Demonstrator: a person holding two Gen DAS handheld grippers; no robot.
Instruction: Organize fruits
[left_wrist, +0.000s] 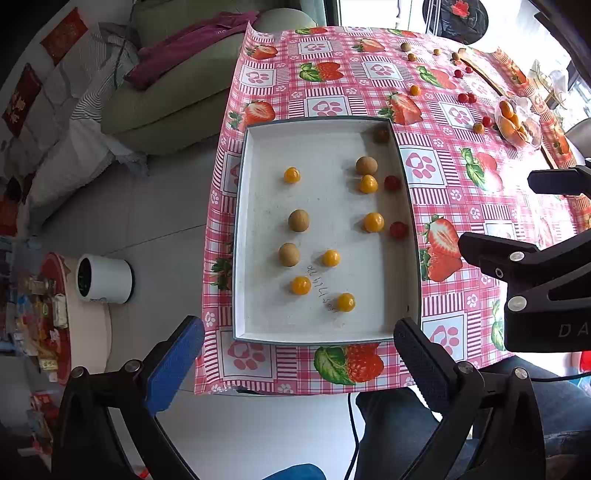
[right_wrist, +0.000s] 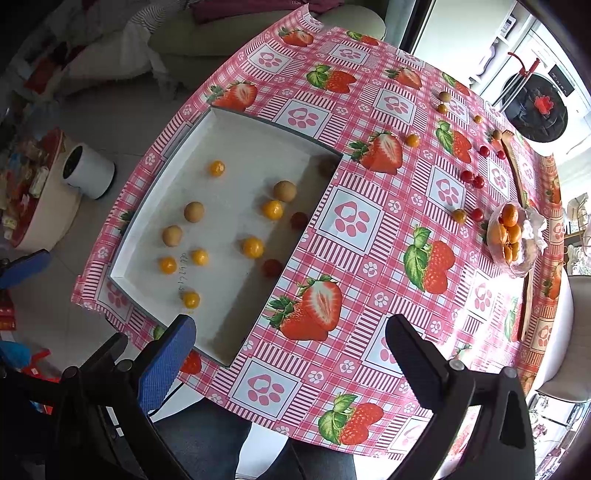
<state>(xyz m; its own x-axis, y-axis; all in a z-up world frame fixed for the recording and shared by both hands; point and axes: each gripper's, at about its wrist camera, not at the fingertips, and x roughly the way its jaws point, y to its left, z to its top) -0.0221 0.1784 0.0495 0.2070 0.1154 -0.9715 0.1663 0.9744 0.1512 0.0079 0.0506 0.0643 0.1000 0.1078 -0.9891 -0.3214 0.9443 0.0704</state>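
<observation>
Roughly half sorted. Table (right_wrist: 369, 229); white tray (left_wrist: 317, 325) with about thirteen small fruits (left_wrist: 373, 222) inside; loose fruits (right_wrist: 472, 179) well apart, far side, still uncollected. Left gripper (left_wrist: 299, 350) and right gripper (right_wrist: 291, 347): jaws spread, empty, near edge.

Black two-finger grippers, left gripper (left_wrist: 299, 354) and right gripper (right_wrist: 291, 354): one blue textured pad, one black pad, silver screws.

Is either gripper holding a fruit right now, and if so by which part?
Nothing is held. The left gripper and the right gripper are both open and empty, above the near end of the tray.
</observation>
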